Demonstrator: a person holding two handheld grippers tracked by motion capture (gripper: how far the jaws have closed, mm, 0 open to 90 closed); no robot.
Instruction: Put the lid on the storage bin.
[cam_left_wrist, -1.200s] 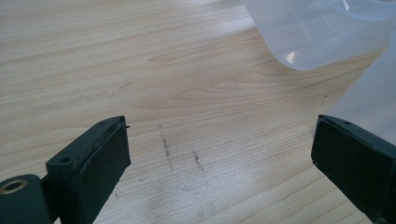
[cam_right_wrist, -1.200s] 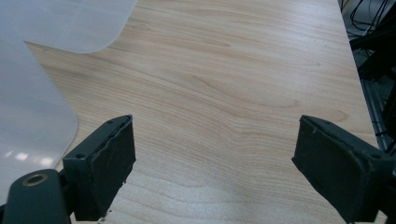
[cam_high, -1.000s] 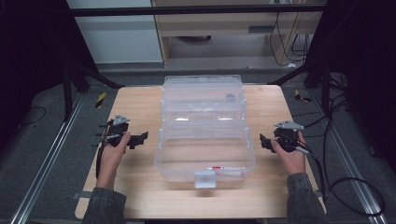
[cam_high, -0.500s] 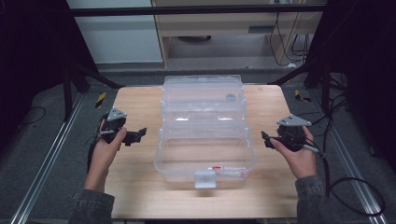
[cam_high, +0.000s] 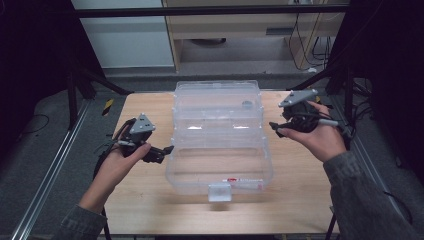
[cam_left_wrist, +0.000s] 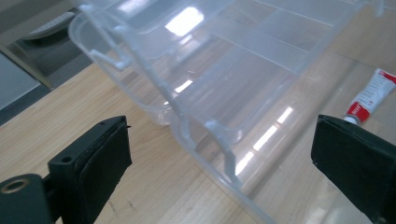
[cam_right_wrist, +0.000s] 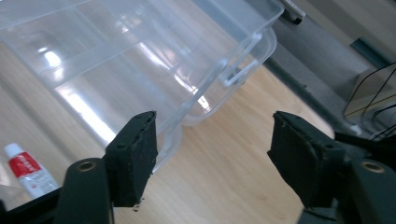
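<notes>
two tools flank the clear plastic box

left tool gapes wide at centre left; right tool, jaws apart and just closing on nothing, at upper right.

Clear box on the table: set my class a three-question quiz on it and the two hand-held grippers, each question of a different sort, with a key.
1. True or false: the left hand-held gripper grips the clear box.
2. Multiple choice: the red-and-white tube lies A) on the floor, B) inside the box, C) between the right hand-held gripper's jaws.
3. Fill the gap: the box stands on a ____ table.

Key
1. False: its jaws stand wide apart beside the box, touching nothing.
2. B: it lies in the near part of the box; the right hand-held gripper is empty, its jaws having just been closing.
3. Wooden.
</notes>
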